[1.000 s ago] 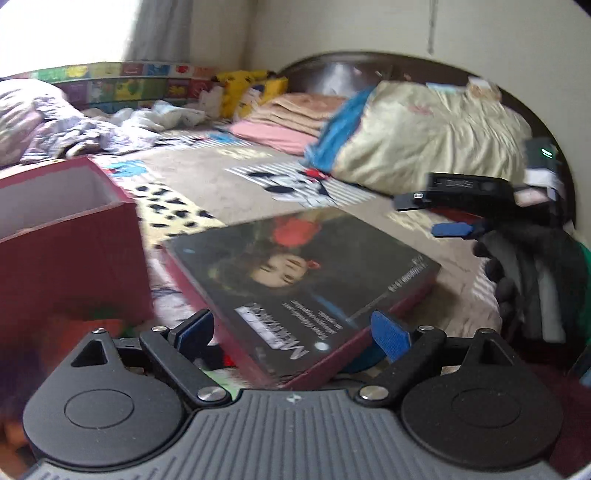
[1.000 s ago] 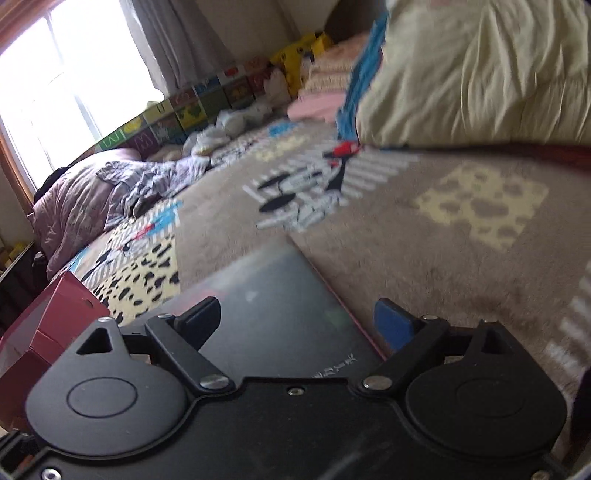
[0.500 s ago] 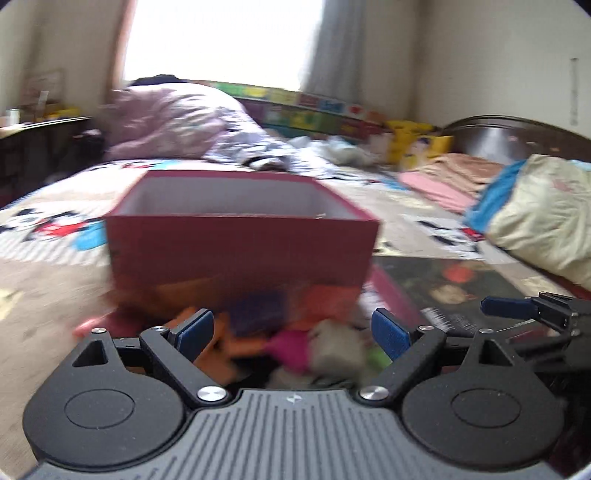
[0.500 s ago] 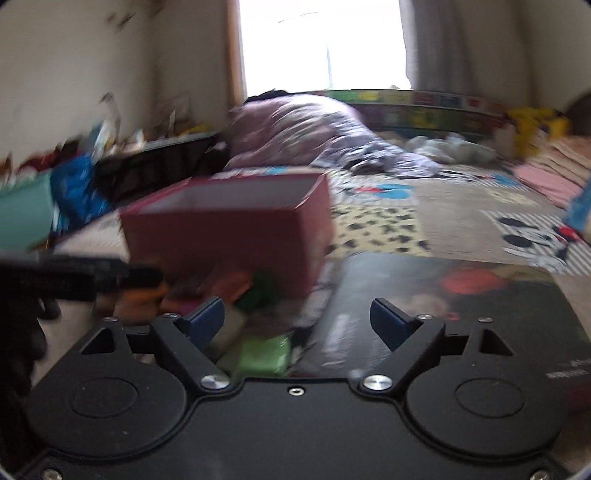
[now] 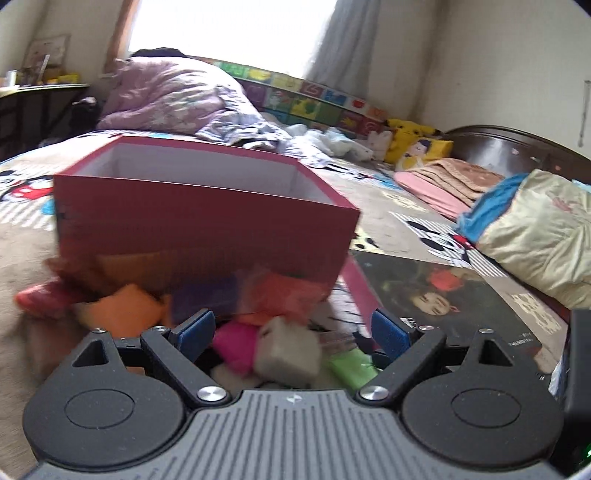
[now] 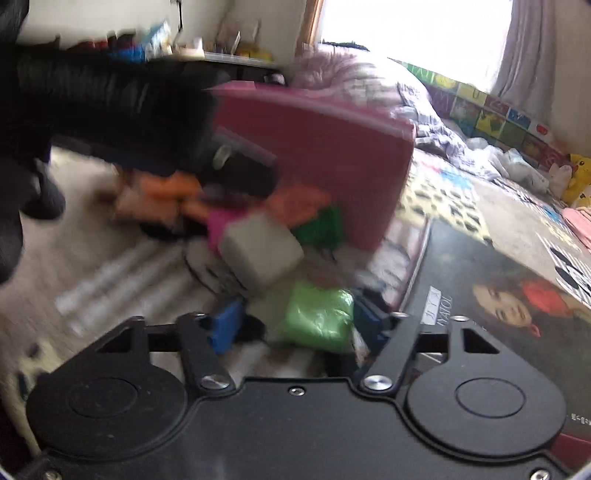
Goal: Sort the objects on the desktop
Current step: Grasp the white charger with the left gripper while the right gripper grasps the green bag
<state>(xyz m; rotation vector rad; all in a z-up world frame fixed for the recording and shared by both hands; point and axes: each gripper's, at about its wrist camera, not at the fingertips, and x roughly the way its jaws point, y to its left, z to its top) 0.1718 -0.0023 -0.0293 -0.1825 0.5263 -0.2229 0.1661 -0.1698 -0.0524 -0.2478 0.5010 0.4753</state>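
— How many things are there, left to right?

— One red box point(image 5: 207, 225), open on top, with a blurred heap of small soft blocks against its near side: orange point(image 5: 129, 314), pink point(image 5: 236, 347), one grey block point(image 5: 288, 350), one light green block point(image 6: 317, 317). The exact count of the rest I cannot tell. One dark book point(image 5: 443, 299) lies flat just right of the box.

— And the grippers?

— The left gripper point(image 5: 293, 332) is spread wide, gripping nothing, above the heap. The right gripper point(image 6: 295, 325) stands wide too, with the green block between its fingers; contact is unclear.

Home bedroom, rumpled quilt point(image 5: 173, 99), curtained window point(image 5: 236, 29)
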